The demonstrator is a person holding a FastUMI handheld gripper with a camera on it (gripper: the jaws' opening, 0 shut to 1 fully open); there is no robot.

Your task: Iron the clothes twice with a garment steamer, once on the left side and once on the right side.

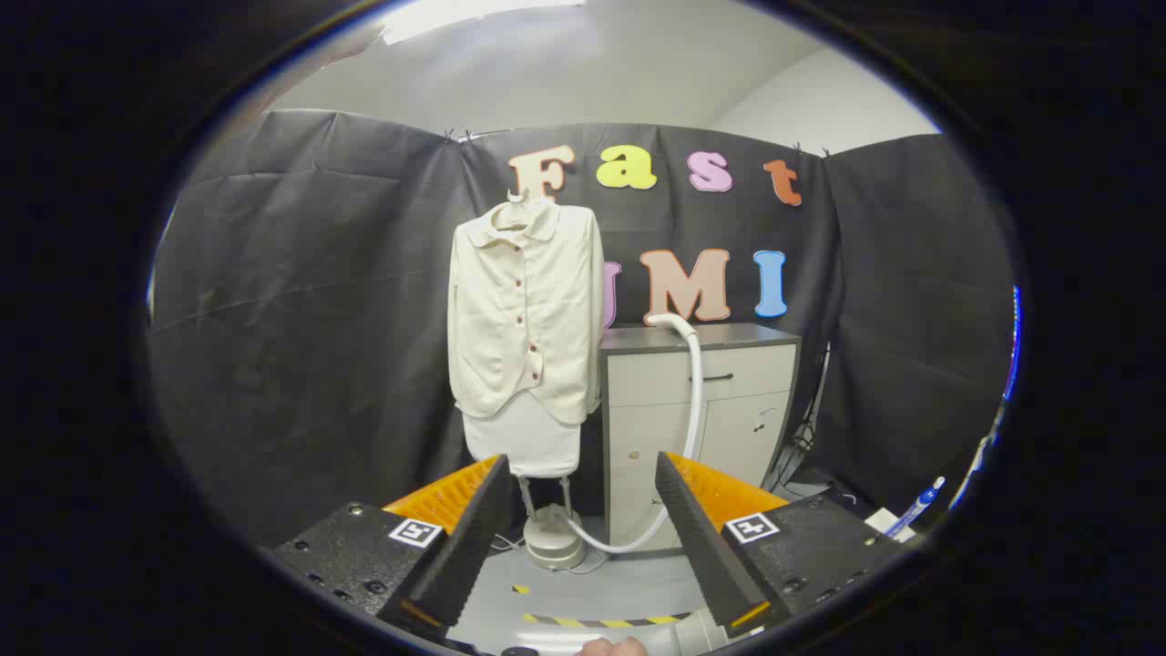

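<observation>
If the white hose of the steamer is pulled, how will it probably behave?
The white hose probably is flexible: it curves from the cabinet top down to the steamer base. Pulling might drag or tip that small base. The hand-held gripper is open, its fingers apart and touching nothing.

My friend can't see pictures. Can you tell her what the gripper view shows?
A cream shirt hangs on a steamer stand, beyond the open, empty gripper. A white hose curves from the stand up to a grey cabinet beside it.
</observation>
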